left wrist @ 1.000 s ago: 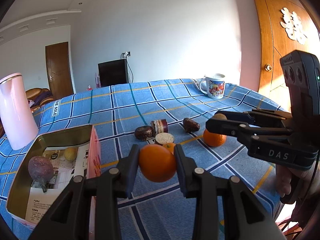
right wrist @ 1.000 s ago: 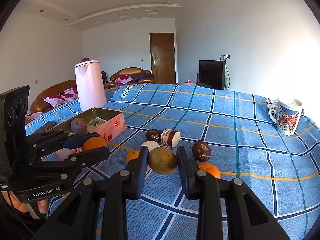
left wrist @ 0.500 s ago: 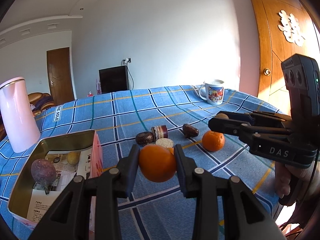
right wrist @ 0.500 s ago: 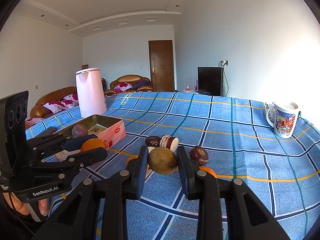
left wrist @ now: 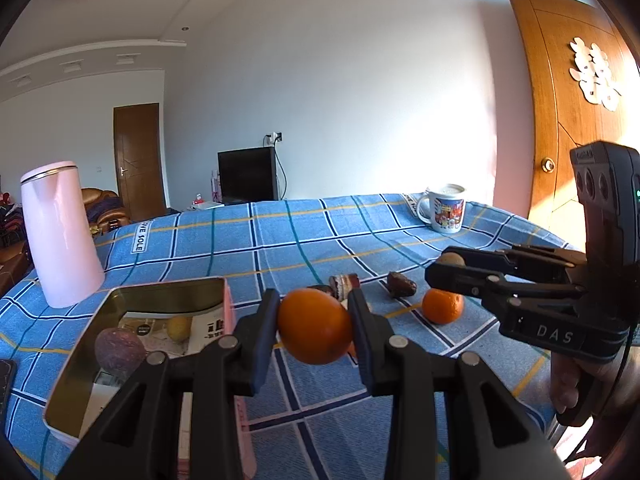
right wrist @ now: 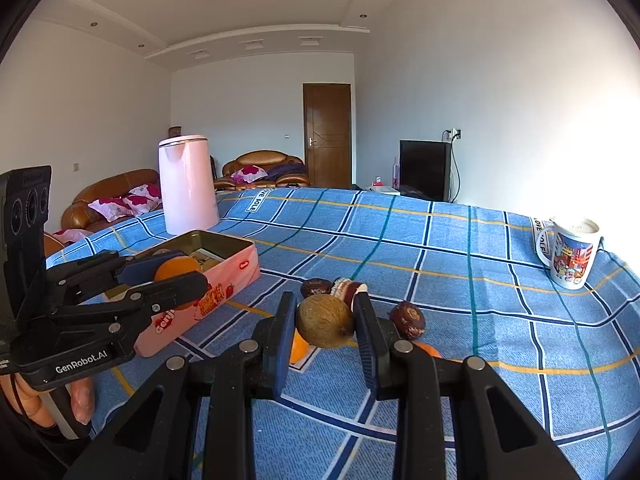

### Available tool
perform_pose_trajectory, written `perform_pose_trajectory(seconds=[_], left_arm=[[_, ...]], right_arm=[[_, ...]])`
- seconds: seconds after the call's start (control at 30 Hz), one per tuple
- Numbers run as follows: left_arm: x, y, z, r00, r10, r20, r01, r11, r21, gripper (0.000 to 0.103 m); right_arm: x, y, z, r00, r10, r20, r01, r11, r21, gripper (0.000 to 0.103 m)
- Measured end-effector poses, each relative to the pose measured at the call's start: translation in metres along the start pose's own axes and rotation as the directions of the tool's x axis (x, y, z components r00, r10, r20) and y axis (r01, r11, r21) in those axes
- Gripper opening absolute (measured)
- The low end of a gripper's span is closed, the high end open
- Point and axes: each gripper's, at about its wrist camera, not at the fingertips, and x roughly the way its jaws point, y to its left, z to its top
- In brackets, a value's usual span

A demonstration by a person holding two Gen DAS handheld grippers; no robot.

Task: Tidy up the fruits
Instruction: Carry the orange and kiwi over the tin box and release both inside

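Left gripper (left wrist: 314, 330) clamped on an orange (left wrist: 315, 326), held above the blue checked tablecloth (left wrist: 280, 240) just beside the pink tin (left wrist: 80, 364). Right gripper (right wrist: 325, 322) pinching a brown kiwi-like fruit (right wrist: 325, 321), lifted, apparently clear of the cloth. Farther back: loose orange (left wrist: 443, 306), dark fruits (left wrist: 401, 284), mug (left wrist: 442, 208).

Tabletop (left wrist: 280, 240) under blue plaid cloth. On it: pink kettle (left wrist: 58, 236) far left, open pink tin (left wrist: 76, 364) near it, printed mug (left wrist: 443, 208) far right. Mid-cloth cluster: loose orange (left wrist: 443, 306), dark wrinkled fruit (left wrist: 401, 284), cut fruit (left wrist: 344, 282), close together.
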Motion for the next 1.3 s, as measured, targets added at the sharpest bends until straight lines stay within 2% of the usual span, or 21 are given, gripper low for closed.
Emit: perform_pose_trajectory(seconds=[0.13,0.37,0.6,0.97,1.3], left_arm=[[-0.009,0.020,0.008,0.998,0.058,0.008,-0.058,0.998,-0.020,0.037],[-0.011,0.067,0.007,0.988,0.149,-0.036,-0.152,0.983,-0.099,0.037],[-0.011,0.105,-0.001,0.975,0.209,-0.079,-0.219,0.963,-0.156,0.037],[0.004,0.135,-0.014,0.959,0.222,-0.175,-0.254,0.947,-0.194,0.037],[0.012,0.148,-0.020,0.948,0.222,-0.230,-0.268,0.943,-0.195,0.037]], right_arm=[[0.007,0.014,0.015,0.999,0.040,-0.005,-0.040,0.999,-0.022,0.031],[0.031,0.046,0.038,0.994,0.110,-0.026,-0.111,0.991,-0.069,0.031],[0.061,0.076,0.049,0.984,0.161,-0.070,-0.168,0.980,-0.103,0.031],[0.108,0.121,0.044,0.964,0.201,-0.173,-0.228,0.961,-0.155,0.031],[0.137,0.142,0.034,0.946,0.190,-0.261,-0.243,0.952,-0.187,0.031]])
